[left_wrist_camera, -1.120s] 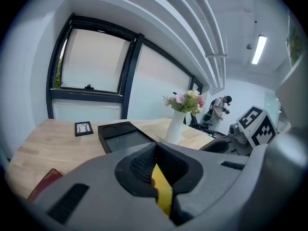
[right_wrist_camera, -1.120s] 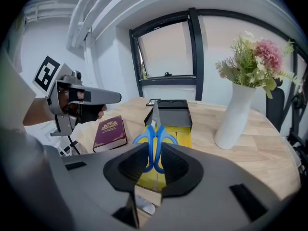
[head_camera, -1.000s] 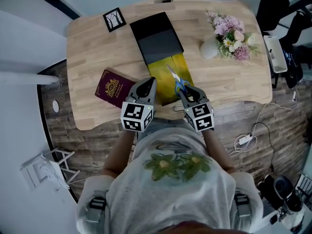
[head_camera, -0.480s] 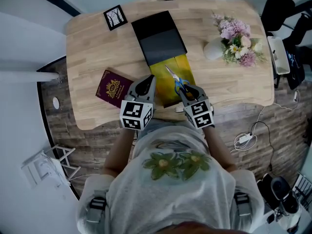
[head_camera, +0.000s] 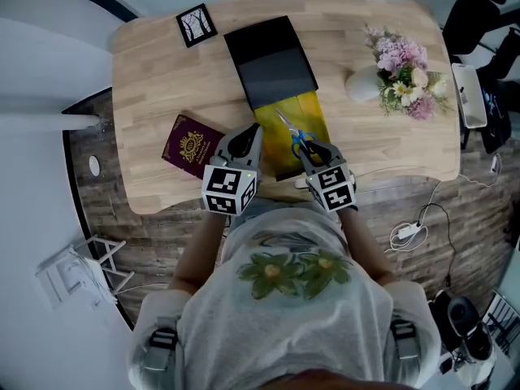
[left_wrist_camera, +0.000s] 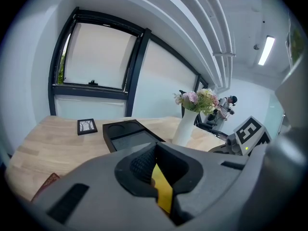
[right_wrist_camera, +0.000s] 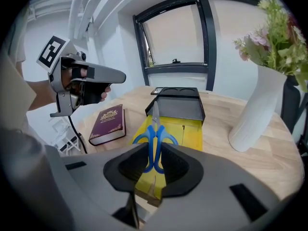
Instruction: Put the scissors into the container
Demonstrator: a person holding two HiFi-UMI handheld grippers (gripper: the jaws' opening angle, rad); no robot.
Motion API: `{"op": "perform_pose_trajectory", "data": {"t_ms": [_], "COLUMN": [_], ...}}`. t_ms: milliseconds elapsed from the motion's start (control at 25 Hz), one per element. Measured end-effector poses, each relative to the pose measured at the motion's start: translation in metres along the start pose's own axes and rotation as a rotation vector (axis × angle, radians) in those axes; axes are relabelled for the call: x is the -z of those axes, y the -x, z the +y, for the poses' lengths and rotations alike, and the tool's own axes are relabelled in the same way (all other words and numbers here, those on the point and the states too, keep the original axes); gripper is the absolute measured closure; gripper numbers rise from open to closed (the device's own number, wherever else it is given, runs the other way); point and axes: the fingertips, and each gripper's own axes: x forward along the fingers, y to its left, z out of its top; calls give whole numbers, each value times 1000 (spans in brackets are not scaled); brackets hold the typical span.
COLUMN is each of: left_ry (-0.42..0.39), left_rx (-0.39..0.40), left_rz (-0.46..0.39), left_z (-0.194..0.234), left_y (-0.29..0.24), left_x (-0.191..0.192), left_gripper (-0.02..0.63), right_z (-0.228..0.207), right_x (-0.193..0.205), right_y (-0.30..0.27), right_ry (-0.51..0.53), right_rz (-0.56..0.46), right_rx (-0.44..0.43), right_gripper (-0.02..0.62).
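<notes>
The right tongs [right_wrist_camera: 155, 163] are clenched on the blue plastic handles of the steel-bladed scissors [right_wrist_camera: 156, 127], whose closed blades point straight ahead, away from the tongs. The scissors hang above the open yellow cardboard box [right_wrist_camera: 192, 134], which lies just under and ahead of these tongs on the pale wooden surface [head_camera: 162, 80].

The left tongs [left_wrist_camera: 155, 170], just left of the right pair, are nearly together with a thin yellow edge of that box pinched between them.

A black compartment tray [right_wrist_camera: 180, 107] touches the box's far end. A maroon booklet with gold print [right_wrist_camera: 109, 124] lies left of the left tongs. A white vase of flowers [right_wrist_camera: 255, 109] stands ahead and right of the right tongs.
</notes>
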Motion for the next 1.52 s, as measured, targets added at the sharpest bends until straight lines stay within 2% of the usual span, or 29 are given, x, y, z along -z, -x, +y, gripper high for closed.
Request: {"op": "perform_pose_trajectory", "data": {"t_ms": [1520], "left_ry": [67], "left_rx": [-23], "left_rz": [35], "left_z": [12], "left_y": [-15], "left_x": [10], "left_gripper": [598], "right_z": [-1], "right_x": [15], "right_y": [-44], "right_ry": [67], "right_rz": [110], "right_rx": [-67], "right_gripper": [514]}}
